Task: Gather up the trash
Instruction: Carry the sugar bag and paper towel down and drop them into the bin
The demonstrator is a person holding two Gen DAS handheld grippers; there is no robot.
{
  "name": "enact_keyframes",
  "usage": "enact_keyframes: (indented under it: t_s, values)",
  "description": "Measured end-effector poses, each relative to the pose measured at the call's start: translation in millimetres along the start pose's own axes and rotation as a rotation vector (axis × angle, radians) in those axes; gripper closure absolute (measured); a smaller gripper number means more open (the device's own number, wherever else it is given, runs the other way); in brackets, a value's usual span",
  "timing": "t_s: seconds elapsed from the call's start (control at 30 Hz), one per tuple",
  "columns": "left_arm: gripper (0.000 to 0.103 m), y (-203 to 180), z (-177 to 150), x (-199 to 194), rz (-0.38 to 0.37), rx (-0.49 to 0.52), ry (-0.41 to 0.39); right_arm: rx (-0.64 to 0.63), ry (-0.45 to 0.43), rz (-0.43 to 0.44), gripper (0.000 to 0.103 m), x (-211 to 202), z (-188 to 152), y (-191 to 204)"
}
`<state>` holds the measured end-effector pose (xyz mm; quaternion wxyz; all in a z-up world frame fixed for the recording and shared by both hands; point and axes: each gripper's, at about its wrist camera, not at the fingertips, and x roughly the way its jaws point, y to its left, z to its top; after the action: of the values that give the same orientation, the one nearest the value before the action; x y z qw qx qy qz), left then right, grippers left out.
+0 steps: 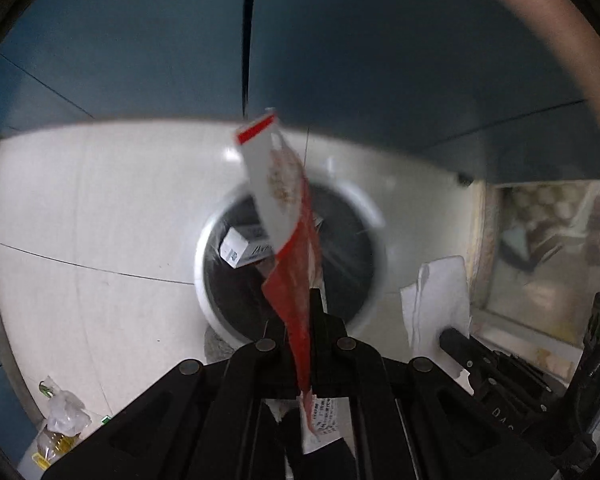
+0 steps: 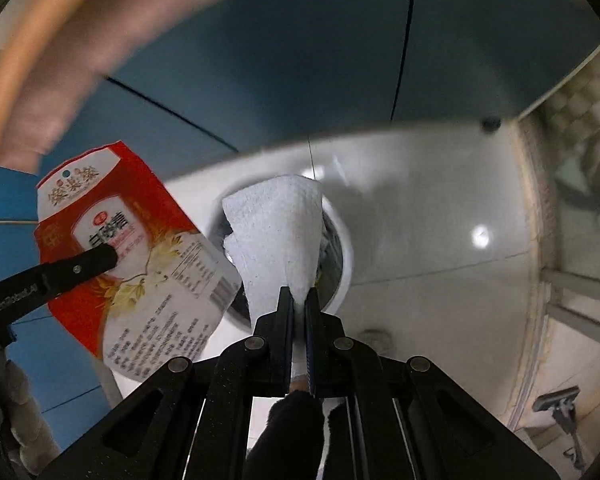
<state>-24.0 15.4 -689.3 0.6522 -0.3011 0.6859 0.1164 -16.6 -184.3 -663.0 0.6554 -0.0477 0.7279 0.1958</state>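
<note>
The left gripper [image 1: 305, 312] clamps a flat red-and-white printed plastic packet [image 1: 284, 216]. The right gripper [image 2: 299, 300] pinches a crumpled white paper towel [image 2: 276, 232]. Both hang above the round white-rimmed trash bin [image 1: 208, 248], the towel at three o'clock of the packet.

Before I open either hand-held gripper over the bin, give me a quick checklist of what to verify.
1. Left hand-held gripper shut on the red and white packet: ok.
2. Right hand-held gripper shut on the white paper towel: ok.
3. White bin mouth open, with a small box already inside: ok.
4. Packet lined up over the bin mouth in the left wrist view: ok.
5. Paper towel over the bin mouth in the right wrist view: ok, though the towel hides much of the opening.
6. Height above the bin rim: cannot tell.
</note>
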Motion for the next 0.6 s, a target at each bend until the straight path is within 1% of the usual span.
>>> enact_keyframes:
  t_s: [0.03,0.07,0.1,0.17,0.23,0.3,0.33,0.37,0.4,0.43,0.47,0.5,0.53,0.6]
  values:
    - [0.102,5,1,19,0.005,0.004,0.022,-0.004,0.022,-0.005,0.098,23,-1,-2]
    - [0.102,10,1,36,0.014,0.001,0.043,-0.007,0.036,-0.008,0.098,38,0,-3]
    - [0.102,13,2,50,0.019,-0.003,0.061,-0.012,0.057,-0.017,0.098,64,-1,-6]
    - [0.102,20,0,70,0.0,-0.015,0.098,-0.021,0.083,-0.018,0.098,96,-2,-8]
    - [0.099,22,-4,80,-0.03,-0.021,0.117,-0.017,0.1,-0.009,0.097,116,-2,-9]
    - [0.096,25,-7,83,-0.02,-0.016,0.116,-0.011,0.11,0.007,0.096,129,-1,-10]
    - [0.086,25,-9,82,-0.011,-0.014,0.105,-0.009,0.114,0.012,0.094,132,0,-9]
    - [0.057,24,-10,79,-0.007,-0.018,0.094,-0.01,0.12,0.012,0.093,135,1,-8]
    - [0.036,26,-10,75,-0.008,-0.023,0.081,-0.01,0.121,0.009,0.083,135,1,-7]
    - [0.003,27,-12,70,-0.005,-0.027,0.066,-0.008,0.122,0.008,0.062,134,2,-6]
    - [0.0,30,-13,68,-0.002,-0.03,0.055,-0.005,0.122,0.009,0.052,132,3,-6]
    - [0.0,30,-14,62,0.005,-0.036,0.043,-0.003,0.116,0.009,0.037,128,4,-5]
    - [0.0,33,-14,59,0.009,-0.042,0.039,-0.007,0.109,0.007,0.031,123,6,-3]
    - [0.0,38,-15,51,0.022,-0.05,0.023,-0.021,0.096,-0.008,0.03,114,9,-2]
